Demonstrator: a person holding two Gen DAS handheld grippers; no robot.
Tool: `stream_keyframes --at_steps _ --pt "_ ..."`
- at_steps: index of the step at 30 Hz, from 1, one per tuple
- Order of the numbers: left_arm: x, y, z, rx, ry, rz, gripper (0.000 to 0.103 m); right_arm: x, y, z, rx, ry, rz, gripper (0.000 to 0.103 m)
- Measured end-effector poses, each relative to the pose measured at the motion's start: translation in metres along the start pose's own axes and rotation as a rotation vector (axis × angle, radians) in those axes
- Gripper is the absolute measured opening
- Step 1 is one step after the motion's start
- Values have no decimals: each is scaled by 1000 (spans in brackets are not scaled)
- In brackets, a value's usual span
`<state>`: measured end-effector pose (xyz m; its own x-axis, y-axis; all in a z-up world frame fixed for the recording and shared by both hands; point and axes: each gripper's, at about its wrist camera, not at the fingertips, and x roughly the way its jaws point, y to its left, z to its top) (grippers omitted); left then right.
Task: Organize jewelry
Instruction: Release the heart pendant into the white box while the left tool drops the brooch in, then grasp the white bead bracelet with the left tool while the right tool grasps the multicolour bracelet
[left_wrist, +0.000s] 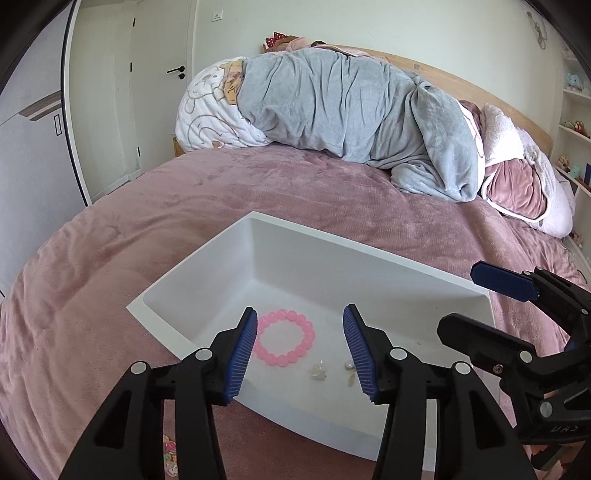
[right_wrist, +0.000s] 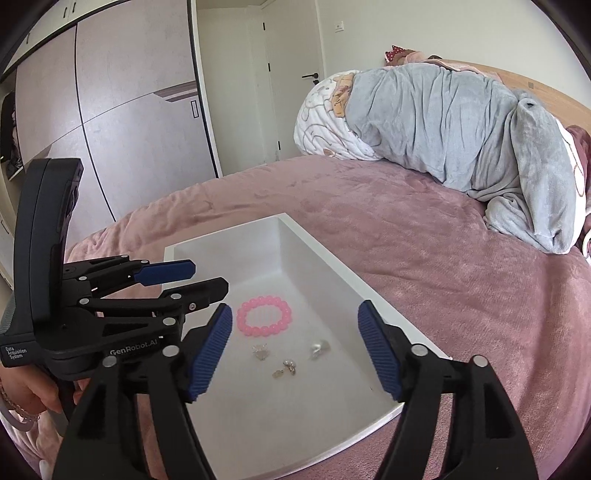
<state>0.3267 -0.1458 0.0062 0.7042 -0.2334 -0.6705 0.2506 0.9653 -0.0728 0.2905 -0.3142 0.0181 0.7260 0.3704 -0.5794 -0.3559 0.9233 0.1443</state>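
A white rectangular tray (left_wrist: 207, 273) (right_wrist: 332, 273) lies on the pink bedspread. Inside it lie a pink bead bracelet (left_wrist: 285, 342) (right_wrist: 264, 316) and several small pearl and crystal pieces (left_wrist: 318, 372) (right_wrist: 320, 348). My left gripper (left_wrist: 301, 356) is open and empty, hovering over the tray's near end above the bracelet; it shows at the left of the right wrist view (right_wrist: 207, 280). My right gripper (right_wrist: 295, 350) is open and empty over the small pieces; it shows at the right of the left wrist view (left_wrist: 476, 302).
Small colourful items (left_wrist: 170, 452) lie on the bedspread (left_wrist: 129, 258) near the tray's front edge. A rolled grey blanket and quilts (left_wrist: 351, 110) (right_wrist: 461, 125) lie at the head of the bed. A wardrobe (right_wrist: 110, 110) and door stand at the left.
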Motion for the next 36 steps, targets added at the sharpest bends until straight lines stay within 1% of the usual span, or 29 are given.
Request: stream_keyframes --at_steps 1,2,3,4,5,6,8,10,13,16,17,20,21,22,24,25,28,30,33,36 --pt "-3 2 1 0 -8 5 55 -2 0 2 5 -4 3 72" --pt "-6 4 1 0 -19 14 58 -4 0 3 11 -10 1 80" --pt "-10 7 2 -2 -30 21 60 -6 1 5 16 -14 -1 86" --pt "-15 11 2 -5 -40 30 64 -8 2 7 18 -15 0 94" --pt "-20 14 3 -10 -46 39 70 -9 4 8 18 -15 1 98" --pt "-25 19 3 -18 -51 44 76 -11 7 10 16 -10 -2 98" --pt "-36 30 3 -32 -57 45 79 -12 13 13 15 13 -5 98" --pt "-46 42 3 -47 -46 46 79 -12 20 17 16 40 -23 98" --pt "-62 63 -2 -76 -37 57 80 -15 32 22 10 77 -83 98" --pt "-79 85 -9 -111 -31 77 80 -20 49 28 -28 96 -134 98" --pt "-85 94 -12 -121 -30 78 80 -25 56 29 -48 76 -128 98" --pt "-103 115 -20 -142 -33 96 80 -46 80 30 -132 -47 -41 98" --pt "-108 122 -24 -147 -34 100 80 -51 90 28 -168 -78 -38 98" --pt "-114 129 -27 -153 -34 102 80 -53 98 29 -198 -85 -45 98" --pt "-122 140 -34 -160 -29 107 80 -50 115 26 -241 -58 -63 98" --pt "-125 145 -39 -164 -26 110 80 -49 120 23 -252 -51 -57 98" --pt "-133 159 -54 -159 -9 125 80 -46 137 12 -284 -55 -18 98" --pt "-137 167 -65 -151 -1 136 80 -40 148 6 -302 -42 22 98" --pt "-137 175 -84 -135 17 148 80 -31 161 -2 -301 -25 64 98" --pt "-132 181 -104 -111 38 132 80 -16 169 -10 -289 14 109 98"
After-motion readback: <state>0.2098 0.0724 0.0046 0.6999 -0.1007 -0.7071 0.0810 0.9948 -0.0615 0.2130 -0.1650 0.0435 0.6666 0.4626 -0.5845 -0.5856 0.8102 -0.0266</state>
